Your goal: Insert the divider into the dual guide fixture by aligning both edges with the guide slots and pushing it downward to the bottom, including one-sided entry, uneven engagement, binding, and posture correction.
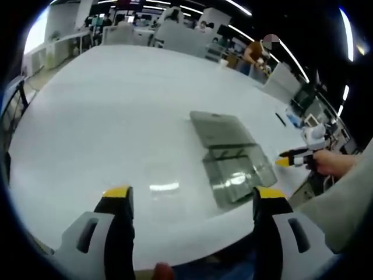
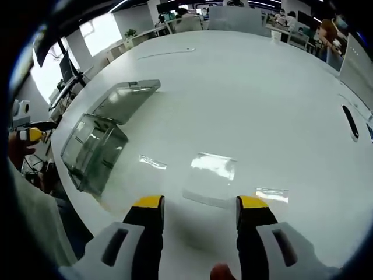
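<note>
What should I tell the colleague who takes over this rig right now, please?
Left tool: open, holding nothing, above the white table.
Right tool: open, holding nothing, with the clear divider lying flat on the table just ahead of it.
Clear guide fixture lies near the table edge, a flat clear panel beside it.
Done: nothing inserted.
Left: pick up the divider, align both edges, push down fully.
</note>
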Demonstrator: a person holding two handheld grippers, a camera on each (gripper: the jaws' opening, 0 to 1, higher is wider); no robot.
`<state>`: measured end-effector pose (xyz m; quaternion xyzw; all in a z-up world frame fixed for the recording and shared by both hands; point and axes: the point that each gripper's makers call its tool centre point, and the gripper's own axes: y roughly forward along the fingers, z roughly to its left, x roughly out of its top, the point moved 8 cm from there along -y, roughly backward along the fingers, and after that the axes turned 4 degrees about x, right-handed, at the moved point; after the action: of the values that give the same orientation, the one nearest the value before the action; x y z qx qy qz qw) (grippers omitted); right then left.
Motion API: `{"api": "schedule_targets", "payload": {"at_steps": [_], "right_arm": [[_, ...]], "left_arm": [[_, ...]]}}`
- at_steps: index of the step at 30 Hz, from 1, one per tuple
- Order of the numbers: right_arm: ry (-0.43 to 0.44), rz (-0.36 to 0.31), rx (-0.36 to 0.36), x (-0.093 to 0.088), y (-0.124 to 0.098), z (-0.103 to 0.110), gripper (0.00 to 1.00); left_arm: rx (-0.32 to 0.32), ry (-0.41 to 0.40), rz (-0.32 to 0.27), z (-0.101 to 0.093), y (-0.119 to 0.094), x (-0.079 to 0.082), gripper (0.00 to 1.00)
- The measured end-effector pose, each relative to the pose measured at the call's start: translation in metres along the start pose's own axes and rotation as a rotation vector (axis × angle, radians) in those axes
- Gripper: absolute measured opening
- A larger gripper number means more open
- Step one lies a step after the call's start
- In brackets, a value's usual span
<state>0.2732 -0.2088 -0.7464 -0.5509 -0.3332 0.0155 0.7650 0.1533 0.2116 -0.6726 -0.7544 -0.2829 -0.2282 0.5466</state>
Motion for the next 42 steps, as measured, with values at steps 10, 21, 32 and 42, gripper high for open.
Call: {"api": "schedule_targets", "payload": {"at_steps": [10,21,32,42], "right_arm": [[-0.003,0.013,-0.018,0.003,0.002,0.000,0.44],[-0.004,0.047,-0.051,0.004,0.003,0.003,0.39],[0.005,0.075,-0.088,0.007,0.001,0.002,0.34],[-0.012,0.104,-0.126,0.009,0.003,0.008,0.33]], "left_arm": [[-0.004,-0.004,0.005,0.003,0.004,0.002,0.81],[-0.013,-0.001,0.010,0.007,0.009,0.006,0.81],[-0.019,0.004,0.010,0.011,0.012,0.011,0.81],[-0.024,0.012,0.016,0.012,0.013,0.013,0.81]]}}
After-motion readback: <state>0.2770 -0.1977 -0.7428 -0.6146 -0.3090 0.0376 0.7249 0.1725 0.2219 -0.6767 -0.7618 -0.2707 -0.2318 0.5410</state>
